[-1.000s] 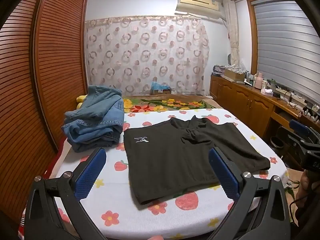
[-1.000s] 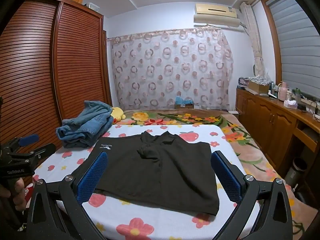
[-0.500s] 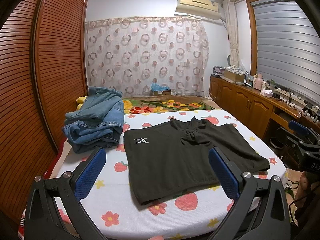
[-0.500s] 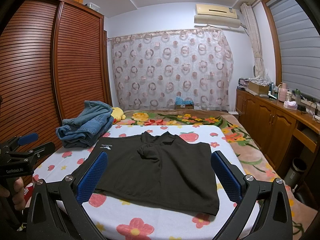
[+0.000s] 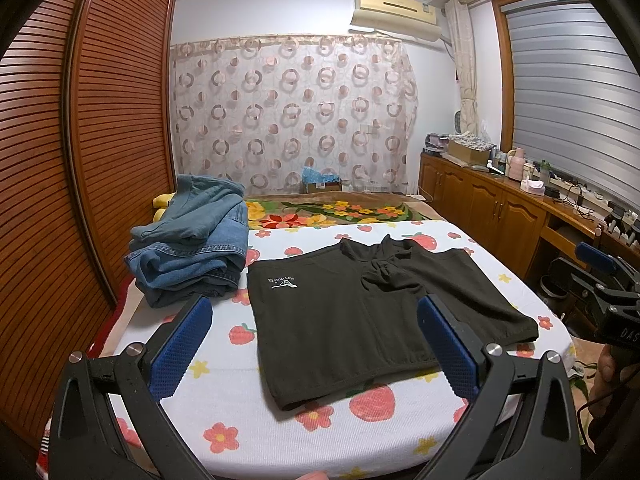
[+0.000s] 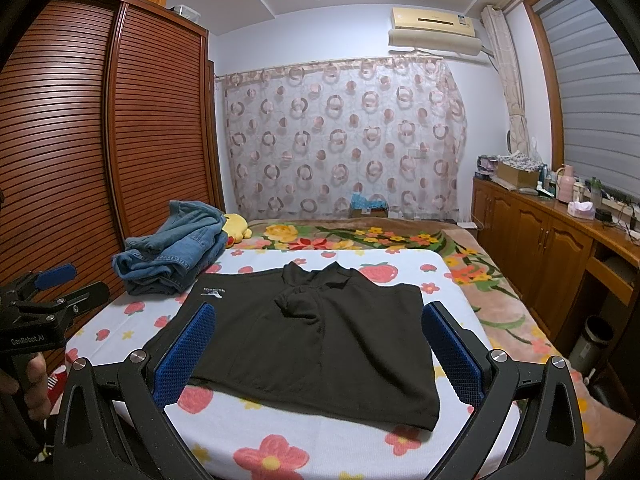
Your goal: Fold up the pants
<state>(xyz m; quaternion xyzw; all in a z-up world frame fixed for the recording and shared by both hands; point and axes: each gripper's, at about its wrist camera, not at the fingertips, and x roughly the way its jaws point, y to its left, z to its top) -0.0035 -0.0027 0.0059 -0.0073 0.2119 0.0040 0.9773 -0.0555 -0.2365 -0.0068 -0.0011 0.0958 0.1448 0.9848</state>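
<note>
Black pants (image 5: 360, 316) lie flat beyond both grippers' spread fingers (image 6: 186, 354).

A: The white print (image 5: 283, 282) on the black pants (image 5: 360, 320) is showing too small and upside down, so I am not reading it.

B: The yellow plush toy (image 6: 236, 229) is hiding mostly behind the pile of jeans (image 6: 172, 254); only a bit is peeking out.

A: The small bottles and boxes on the cabinet top (image 6: 560, 208) are blurring together.

B: The near edge of the bed (image 5: 240, 420) is getting cut off by the frame and by the left fingers (image 5: 182, 346).
</note>
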